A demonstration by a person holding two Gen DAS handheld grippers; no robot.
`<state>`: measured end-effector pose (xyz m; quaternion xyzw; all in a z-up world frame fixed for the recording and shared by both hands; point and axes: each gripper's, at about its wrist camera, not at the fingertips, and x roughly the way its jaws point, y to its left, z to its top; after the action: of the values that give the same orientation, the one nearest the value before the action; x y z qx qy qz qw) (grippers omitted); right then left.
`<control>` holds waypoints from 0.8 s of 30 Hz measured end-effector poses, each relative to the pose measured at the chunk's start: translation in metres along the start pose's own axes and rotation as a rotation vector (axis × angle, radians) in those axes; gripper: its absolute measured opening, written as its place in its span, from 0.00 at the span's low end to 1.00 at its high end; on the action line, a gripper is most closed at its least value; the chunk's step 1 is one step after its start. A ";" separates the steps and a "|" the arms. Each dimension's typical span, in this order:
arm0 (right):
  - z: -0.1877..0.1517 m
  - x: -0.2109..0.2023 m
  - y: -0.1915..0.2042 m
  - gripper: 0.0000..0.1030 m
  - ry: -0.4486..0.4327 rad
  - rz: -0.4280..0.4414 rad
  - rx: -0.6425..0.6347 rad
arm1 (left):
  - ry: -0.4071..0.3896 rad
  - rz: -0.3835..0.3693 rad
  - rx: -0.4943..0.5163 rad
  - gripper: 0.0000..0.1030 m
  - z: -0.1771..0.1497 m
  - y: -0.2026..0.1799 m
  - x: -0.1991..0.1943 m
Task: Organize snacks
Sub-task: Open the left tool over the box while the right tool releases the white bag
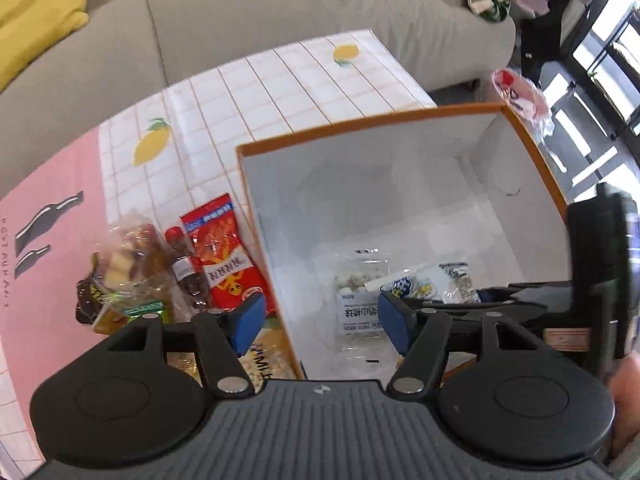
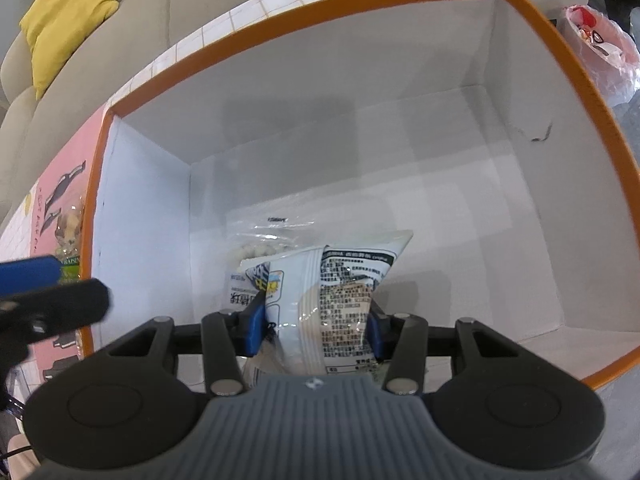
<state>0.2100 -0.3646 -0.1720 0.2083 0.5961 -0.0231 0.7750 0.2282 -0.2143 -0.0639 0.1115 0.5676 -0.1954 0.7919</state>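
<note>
Inside the orange-rimmed white cardboard box (image 2: 520,152), the right tongs (image 2: 316,326) clamp a white printed snack bag (image 2: 340,280). The left tongs (image 1: 322,322) gape empty over the box's left wall.

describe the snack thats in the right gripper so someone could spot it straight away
Find the big orange-rimmed box with white inside walls on the lemon-print tablecloth. Inside it, the right gripper pinches a white snack packet. Unlike the clear bag of pale round pieces behind it, it is opaque, with dense black print.
</note>
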 end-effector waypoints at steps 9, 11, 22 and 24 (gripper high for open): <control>0.001 0.001 0.009 0.53 -0.009 -0.059 -0.030 | -0.031 -0.005 0.001 0.73 -0.013 0.007 -0.014; 0.001 -0.005 0.011 0.59 -0.024 -0.078 -0.046 | -0.038 -0.007 -0.004 0.73 -0.016 0.009 -0.017; -0.013 -0.047 0.027 0.78 -0.141 -0.195 -0.160 | -0.116 -0.008 -0.052 0.73 -0.038 0.022 -0.049; -0.018 -0.059 0.033 0.79 -0.180 -0.216 -0.185 | -0.136 0.005 -0.048 0.73 -0.045 0.025 -0.057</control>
<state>0.1859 -0.3407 -0.1108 0.0680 0.5430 -0.0700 0.8340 0.1850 -0.1637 -0.0261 0.0803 0.5169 -0.1869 0.8316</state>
